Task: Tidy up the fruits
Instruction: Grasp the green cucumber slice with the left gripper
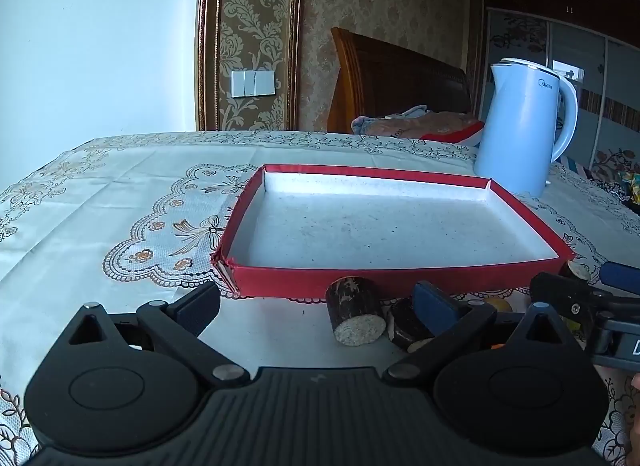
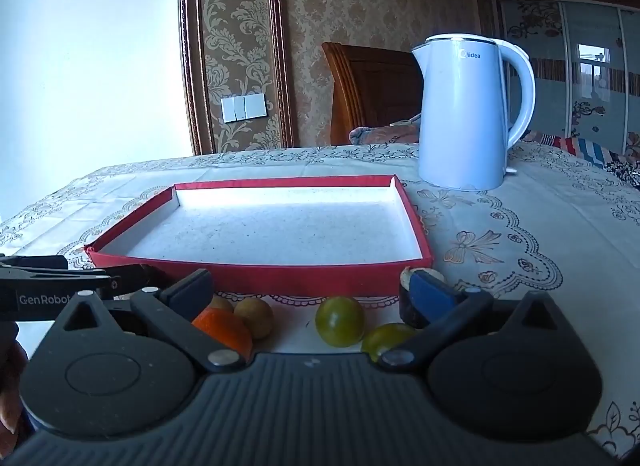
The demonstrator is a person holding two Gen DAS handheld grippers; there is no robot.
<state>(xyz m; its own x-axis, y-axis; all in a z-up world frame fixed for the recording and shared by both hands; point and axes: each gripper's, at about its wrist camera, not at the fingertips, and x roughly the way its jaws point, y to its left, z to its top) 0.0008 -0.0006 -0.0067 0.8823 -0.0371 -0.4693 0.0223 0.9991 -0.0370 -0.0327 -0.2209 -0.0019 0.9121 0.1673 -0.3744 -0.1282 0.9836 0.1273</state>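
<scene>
While both grippers hover with jaws wide and empty: red tray (image 2: 256, 278) bare. Left gripper (image 1: 320, 306) near sugarcane chunks (image 1: 356, 314); right gripper (image 2: 316, 294) over green fruits (image 2: 340, 321), orange (image 2: 226, 328). Advise: straddle one fruit, close gently, clear near rim.

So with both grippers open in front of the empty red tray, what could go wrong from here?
1. The green fruits are round and lie close together, so a jaw closing on one may nudge its neighbour into rolling off.
2. The tray is light and shallow with a torn near-left corner; bumping its wall could shove it.
3. The left gripper and right gripper work side by side and may collide.
</scene>
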